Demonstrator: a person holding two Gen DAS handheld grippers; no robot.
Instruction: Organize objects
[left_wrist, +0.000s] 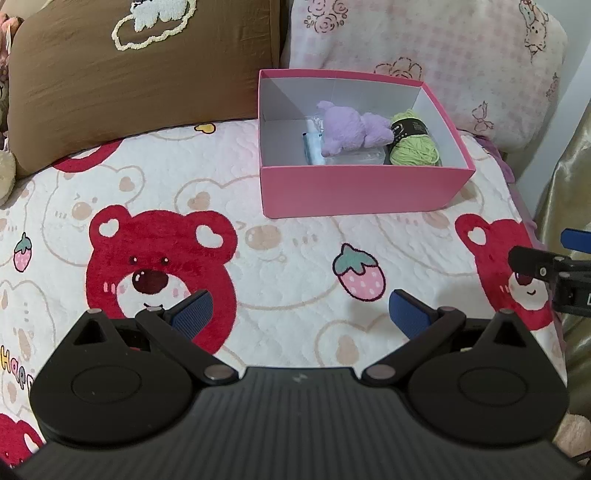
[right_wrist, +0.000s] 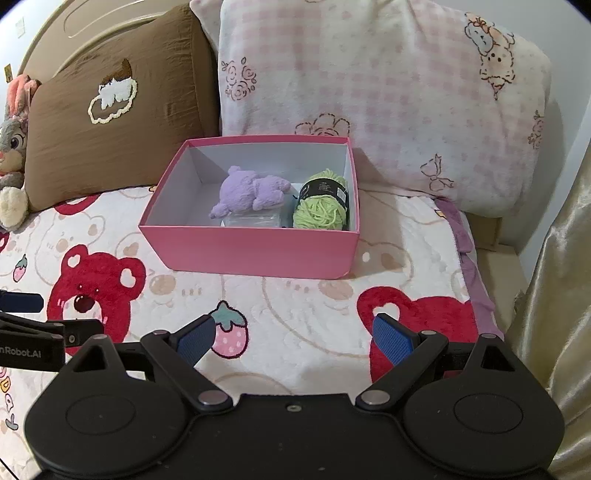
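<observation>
Left gripper (left_wrist: 301, 314): black articulated frame, blue ribbed pads (left_wrist: 194, 314), jaws spread wide, holding nothing, above the blanket. Right gripper (right_wrist: 293, 338): same build, jaws likewise wide and empty; it sits to the right of the left gripper, both facing the same way. Blanket (left_wrist: 295, 258): white quilted plush, printed with red bears and pink strawberries. Pink box (left_wrist: 354, 192): rectangular smooth card, open top, pale grey lining, resting on the blanket ahead of both grippers, slightly right of the left one and slightly left of the right one. Box contents, grouped toward its right half: purple plush toy (left_wrist: 347, 131), fuzzy, lying on a clear plastic packet (right_wrist: 255, 219); green yarn ball (left_wrist: 413, 144), round, black paper band, against the right wall. Behind the box: brown pillow (left_wrist: 129, 74), crinkled fabric with embroidered cloud; pink checked pillow (left_wrist: 443, 55), soft fleece.
</observation>
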